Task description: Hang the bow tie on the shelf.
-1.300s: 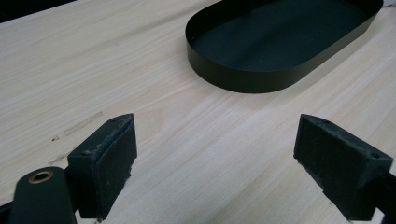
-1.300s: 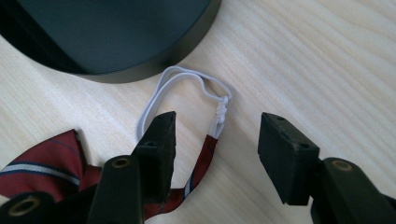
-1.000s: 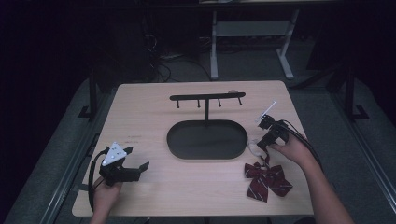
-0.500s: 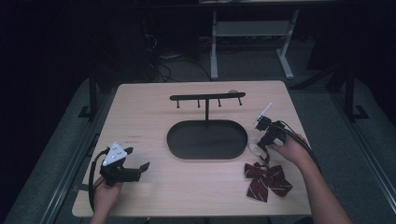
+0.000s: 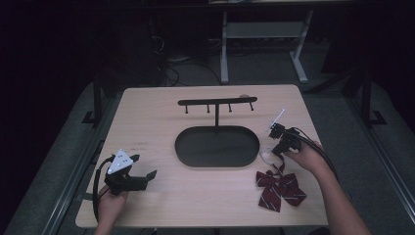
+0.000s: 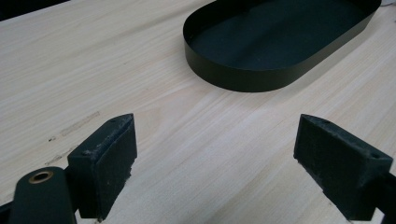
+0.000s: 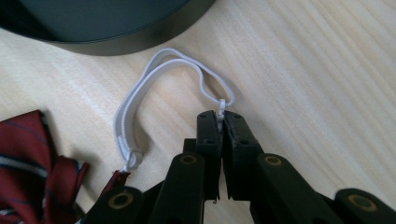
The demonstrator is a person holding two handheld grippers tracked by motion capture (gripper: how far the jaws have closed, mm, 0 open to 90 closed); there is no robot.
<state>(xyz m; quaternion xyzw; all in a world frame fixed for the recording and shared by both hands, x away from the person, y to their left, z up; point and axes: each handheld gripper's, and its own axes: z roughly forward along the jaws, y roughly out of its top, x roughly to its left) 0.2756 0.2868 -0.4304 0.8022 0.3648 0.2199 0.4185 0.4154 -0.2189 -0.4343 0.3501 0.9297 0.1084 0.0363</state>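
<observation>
At the lower left of the high view the left tongs [image 5: 147, 175] are rested on the pale wooden worktop [image 5: 161, 122], well apart from the work and seemingly kept in reserve; in the left gripper view their black pads [image 6: 105, 161] are spread wide with nothing between them, only bare wood and the wall of the black oval metal tray [image 6: 243, 77] beyond. At the centre of the high view the black T-shaped stand with small hooks [image 5: 217, 104] rises from that tray, probably as the place where the bow is meant to be hung. At the lower right lies the dark red striped bow tie [image 5: 280, 188], its white elastic neck loop [image 7: 140, 100] curving towards the tray. The right tongs [image 7: 221, 122] have just been closing and are now pressed together on the loop's small white clasp, a grip by which the tie can presumably be lifted.
</observation>
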